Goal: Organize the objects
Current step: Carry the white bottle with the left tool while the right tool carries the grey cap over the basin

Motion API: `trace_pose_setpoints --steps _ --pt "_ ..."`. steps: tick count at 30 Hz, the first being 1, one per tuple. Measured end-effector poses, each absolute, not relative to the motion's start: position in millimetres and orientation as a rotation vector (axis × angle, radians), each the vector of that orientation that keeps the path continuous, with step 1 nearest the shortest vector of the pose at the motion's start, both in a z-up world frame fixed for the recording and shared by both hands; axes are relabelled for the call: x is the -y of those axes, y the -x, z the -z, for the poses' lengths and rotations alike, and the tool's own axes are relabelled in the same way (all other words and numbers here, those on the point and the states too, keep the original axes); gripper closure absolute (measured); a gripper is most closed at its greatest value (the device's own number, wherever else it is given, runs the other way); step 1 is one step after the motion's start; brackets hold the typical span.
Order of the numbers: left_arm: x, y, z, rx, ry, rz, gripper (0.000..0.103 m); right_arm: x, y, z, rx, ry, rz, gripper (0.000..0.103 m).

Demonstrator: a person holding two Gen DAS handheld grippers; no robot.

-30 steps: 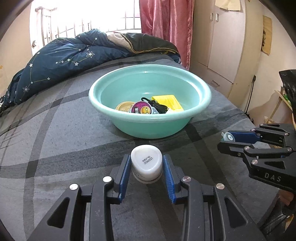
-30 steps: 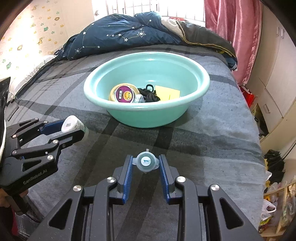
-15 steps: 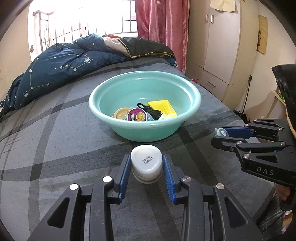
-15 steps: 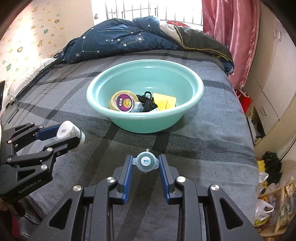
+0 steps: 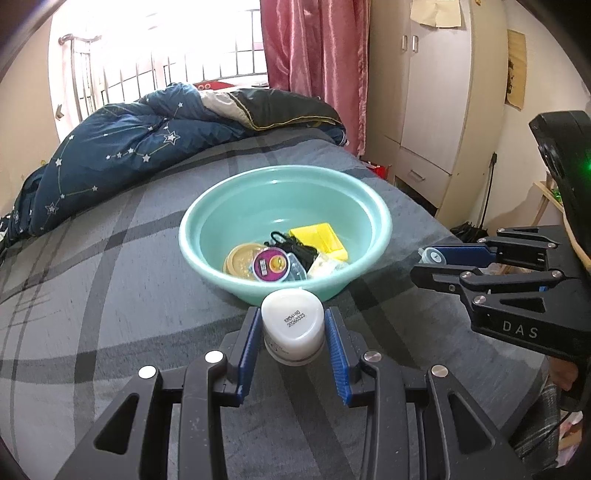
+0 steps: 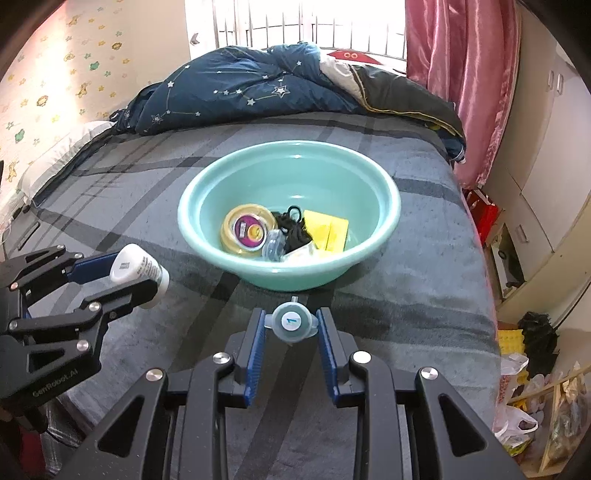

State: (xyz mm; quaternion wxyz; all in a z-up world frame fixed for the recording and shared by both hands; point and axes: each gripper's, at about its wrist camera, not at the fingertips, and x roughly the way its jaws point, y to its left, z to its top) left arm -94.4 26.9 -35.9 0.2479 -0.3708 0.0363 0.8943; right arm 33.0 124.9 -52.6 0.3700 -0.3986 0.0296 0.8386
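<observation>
1. A white bottle [image 5: 292,326] sits clamped between the blue pads of the left gripper [image 5: 292,332], its flat base with a printed code turned toward the camera. The jaws stand only as far apart as the bottle is wide. From the right wrist view the bottle lies slanted, held clear above the bed.
2. A small pale-blue round container [image 6: 293,322] with the numeral 1 on its face is pinched by the right gripper [image 6: 291,326], whose pads press on both its sides.
3. Just beyond both grippers a teal basin [image 6: 384,221] rests on the bed [image 6: 406,288].
4. Inside the basin lie a tan round tin [image 6: 231,230], with a purple-labelled disc [image 6: 250,229] on it, a black tangle of cord [image 6: 293,225], a yellow flat piece [image 6: 328,227] and a small clear packet [image 6: 272,243].
5. The bed has a grey cover crossed by darker stripes.
6. At the far end of the bed a navy quilt [image 6: 236,92] with star patterns is bunched up, below a barred window [image 6: 295,18].
7. A pink curtain [image 6: 454,74] hangs to the right, with a pale wardrobe [image 5: 424,92] beside it.
</observation>
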Motion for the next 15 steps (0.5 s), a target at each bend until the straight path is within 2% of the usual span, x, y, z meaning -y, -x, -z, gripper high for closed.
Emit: trace_pose_setpoints --steps 15 --pt "-41 128 15 -0.131 0.993 -2.41 0.065 -144 -13 22 -0.046 0.988 -2.159 0.073"
